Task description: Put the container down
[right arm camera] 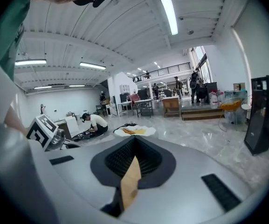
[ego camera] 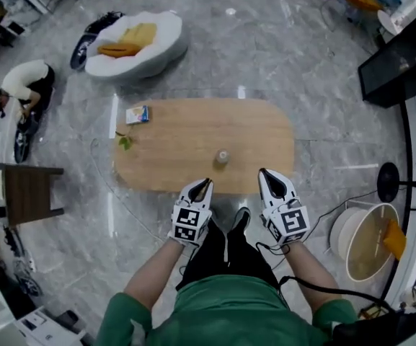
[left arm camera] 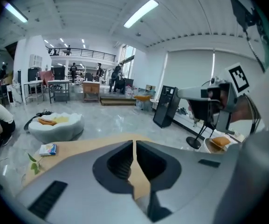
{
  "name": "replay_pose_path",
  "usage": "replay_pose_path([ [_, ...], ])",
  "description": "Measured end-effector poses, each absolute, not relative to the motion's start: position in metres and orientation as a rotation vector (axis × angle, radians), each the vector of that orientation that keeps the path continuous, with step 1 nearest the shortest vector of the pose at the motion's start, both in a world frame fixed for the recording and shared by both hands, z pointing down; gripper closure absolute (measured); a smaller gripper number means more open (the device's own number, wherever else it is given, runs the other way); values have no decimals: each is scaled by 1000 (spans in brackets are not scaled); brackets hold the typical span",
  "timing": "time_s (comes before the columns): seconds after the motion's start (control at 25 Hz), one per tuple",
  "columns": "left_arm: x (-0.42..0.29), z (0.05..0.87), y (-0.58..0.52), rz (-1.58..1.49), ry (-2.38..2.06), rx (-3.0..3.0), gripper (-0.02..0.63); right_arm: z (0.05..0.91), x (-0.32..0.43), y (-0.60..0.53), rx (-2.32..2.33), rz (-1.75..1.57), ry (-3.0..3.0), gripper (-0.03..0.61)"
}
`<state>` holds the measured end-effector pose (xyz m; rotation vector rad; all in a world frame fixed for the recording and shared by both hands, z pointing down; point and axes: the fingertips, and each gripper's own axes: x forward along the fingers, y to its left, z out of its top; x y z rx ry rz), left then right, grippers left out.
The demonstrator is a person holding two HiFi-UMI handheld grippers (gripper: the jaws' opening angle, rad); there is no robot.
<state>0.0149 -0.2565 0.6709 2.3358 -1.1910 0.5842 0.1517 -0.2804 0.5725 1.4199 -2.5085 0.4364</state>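
The container (ego camera: 222, 157) stands upright on the table (ego camera: 193, 132), near the front edge, at about 6 o'clock from the table's middle. Nothing touches it, so the putting-down looks done, with no step left that I can see.

The left gripper (ego camera: 205, 183) hangs at its 7 o'clock and the right gripper (ego camera: 263, 172) at its 4. Both are clear of it, each with jaws pressed together on nothing.

A box (ego camera: 137, 114) lies at the container's 10 o'clock and a leaf sprig (ego camera: 125, 141) at its 9. Off the table are a white seat (ego camera: 157, 56) at 11 and a basket (ego camera: 339, 229) at 4. Nothing stands in the way.
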Motion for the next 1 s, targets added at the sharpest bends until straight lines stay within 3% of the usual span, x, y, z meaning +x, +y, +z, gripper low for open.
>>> replay_pose_path([
  [0.44,-3,542,-236,369,-1311,2412,575,484,120,-249,1420,382,-2610,565],
  [1.0,3,440,-242,201,-1419,2507,575,404,117,-233,1460,298,-2736,565],
])
